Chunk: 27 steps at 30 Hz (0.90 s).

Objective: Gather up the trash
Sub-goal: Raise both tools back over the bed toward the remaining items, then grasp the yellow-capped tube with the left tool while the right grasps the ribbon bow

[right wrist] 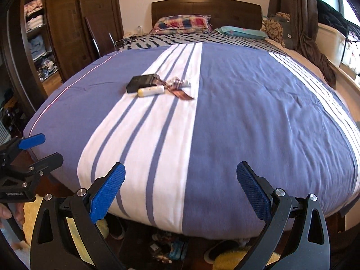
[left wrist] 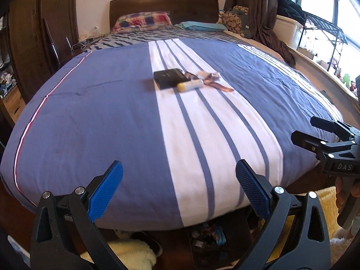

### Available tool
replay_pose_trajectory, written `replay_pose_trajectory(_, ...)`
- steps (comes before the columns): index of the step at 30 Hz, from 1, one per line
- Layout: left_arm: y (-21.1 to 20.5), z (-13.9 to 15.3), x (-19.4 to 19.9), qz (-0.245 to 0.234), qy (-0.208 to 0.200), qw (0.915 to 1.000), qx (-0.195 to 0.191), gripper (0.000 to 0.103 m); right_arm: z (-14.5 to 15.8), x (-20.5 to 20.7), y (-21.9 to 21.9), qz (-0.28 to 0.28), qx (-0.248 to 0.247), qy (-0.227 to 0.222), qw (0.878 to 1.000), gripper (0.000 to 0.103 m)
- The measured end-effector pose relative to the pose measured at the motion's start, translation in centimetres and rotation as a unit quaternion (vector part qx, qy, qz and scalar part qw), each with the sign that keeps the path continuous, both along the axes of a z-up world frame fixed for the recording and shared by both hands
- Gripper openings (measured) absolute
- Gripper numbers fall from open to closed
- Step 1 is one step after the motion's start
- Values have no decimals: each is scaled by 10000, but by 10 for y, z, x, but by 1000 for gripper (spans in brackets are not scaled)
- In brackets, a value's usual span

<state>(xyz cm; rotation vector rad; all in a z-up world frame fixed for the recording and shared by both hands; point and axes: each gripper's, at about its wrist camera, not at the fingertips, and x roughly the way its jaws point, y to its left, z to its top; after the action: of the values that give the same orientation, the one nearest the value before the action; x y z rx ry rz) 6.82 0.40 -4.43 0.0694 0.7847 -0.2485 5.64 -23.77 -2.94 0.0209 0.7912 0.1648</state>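
On the bed's white stripe lie a flat black box (left wrist: 169, 78) (right wrist: 140, 82), a small white tube with a yellow cap (left wrist: 190, 85) (right wrist: 151, 91), and crumpled brown and silver wrappers (left wrist: 210, 78) (right wrist: 177, 86). My left gripper (left wrist: 178, 189) hovers open over the foot of the bed, far short of them, and shows at the left edge of the right wrist view (right wrist: 42, 147). My right gripper (right wrist: 180, 189) is open too, beside it, visible at the right of the left wrist view (left wrist: 303, 130). Both hold nothing.
The blue and white striped blanket (left wrist: 101, 112) covers the bed. Pillows (left wrist: 144, 21) lie at the headboard. A dark wardrobe (right wrist: 67, 33) stands left, curtains (right wrist: 299, 18) and a windowsill right. Shoes, clutter (right wrist: 166, 247) and a yellow fluffy rug (left wrist: 324, 204) lie on the floor below.
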Motion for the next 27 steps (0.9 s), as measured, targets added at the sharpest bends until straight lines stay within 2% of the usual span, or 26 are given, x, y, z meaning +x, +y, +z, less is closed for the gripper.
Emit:
replay_pose_trajectory(11,8,-11,52,166,199,9997,34,95,3,48,9,82,-44,36,10000,99)
replay_pose_trajectory(23,14,-30,116,263,471,9985,107,95,-18,136,23,112,-126,225,9996,98)
replay_pose_trajectory(25,13,-30,125,258,478,9985,110,95,-22,152,26,137,-135,257,9995,87)
replay_pose_trajectory(27,11,-31,135,236,479,9985,109,95,-25,171,29,185,-38,330,9993,72)
